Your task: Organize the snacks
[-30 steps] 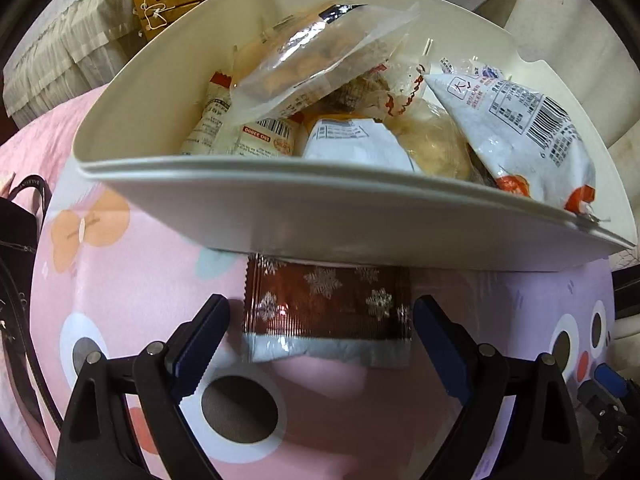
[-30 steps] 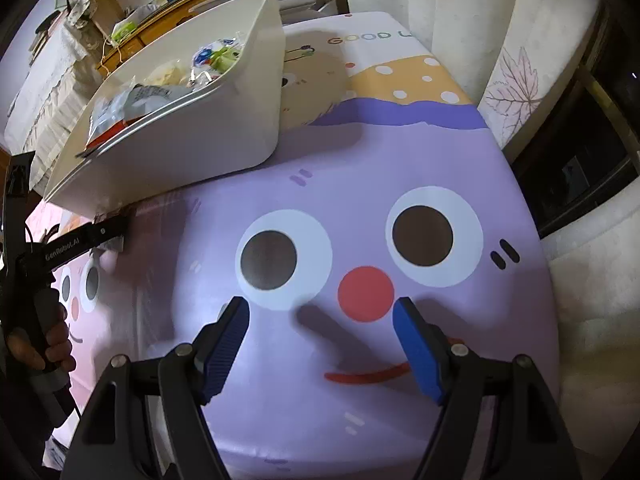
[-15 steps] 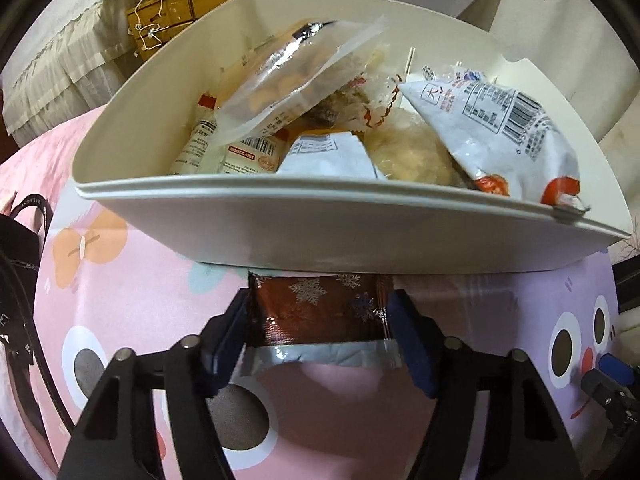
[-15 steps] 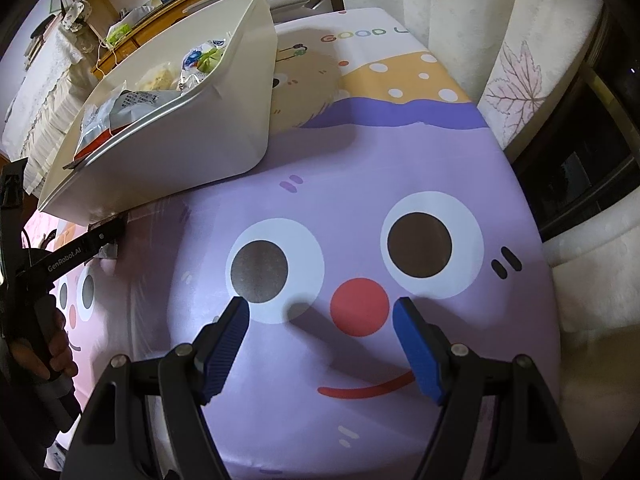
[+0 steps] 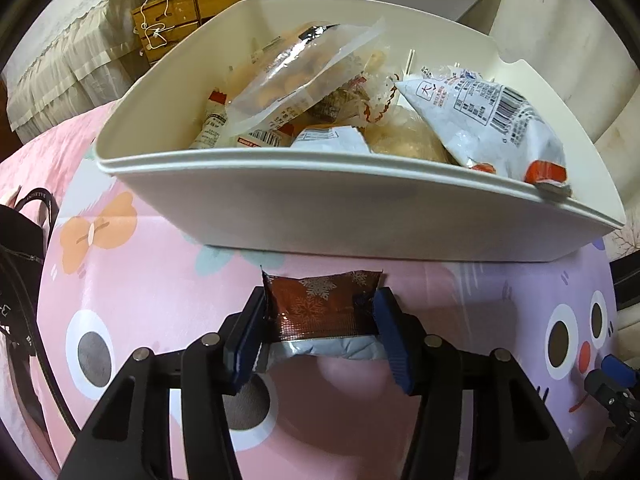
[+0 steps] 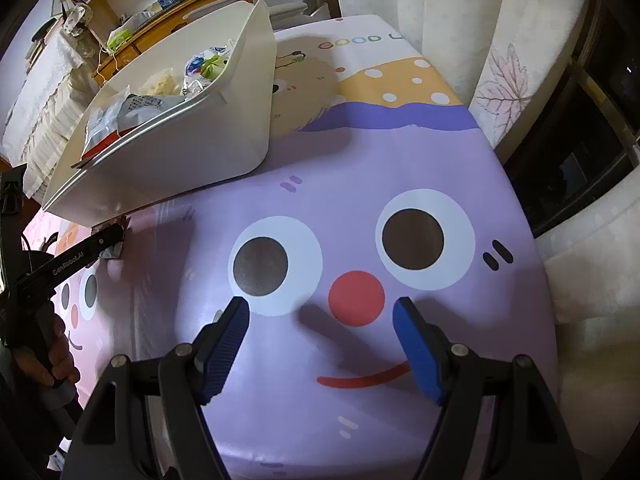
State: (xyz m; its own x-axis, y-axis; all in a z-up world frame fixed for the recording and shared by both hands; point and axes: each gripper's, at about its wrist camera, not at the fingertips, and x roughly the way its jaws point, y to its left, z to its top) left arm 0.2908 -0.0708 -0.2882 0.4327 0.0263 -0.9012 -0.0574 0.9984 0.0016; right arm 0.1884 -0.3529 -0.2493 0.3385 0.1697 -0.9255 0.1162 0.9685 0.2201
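Observation:
My left gripper [image 5: 320, 320] is shut on a brown snack packet with white snowflakes [image 5: 320, 308], held just above the pink cloth in front of the white bin [image 5: 340, 204]. The bin holds several snack bags, among them a clear bag [image 5: 296, 76] and a white bag with a barcode [image 5: 492, 124]. In the right wrist view the bin [image 6: 180, 152] stands at the left and the left gripper [image 6: 110, 240] shows below its corner with the packet. My right gripper [image 6: 320, 320] is open and empty above the purple cartoon face.
The table wears a cartoon cloth, pink on the left [image 5: 132, 280] and purple on the right [image 6: 360, 184]. A black bag strap [image 5: 24, 248] lies at the left edge. A wooden dresser [image 5: 192, 4] and curtains [image 6: 460, 20] stand behind.
My left gripper moved forward and closed on the brown snowflake packet, lifting it slightly. My right gripper stayed open and drifted only a little.

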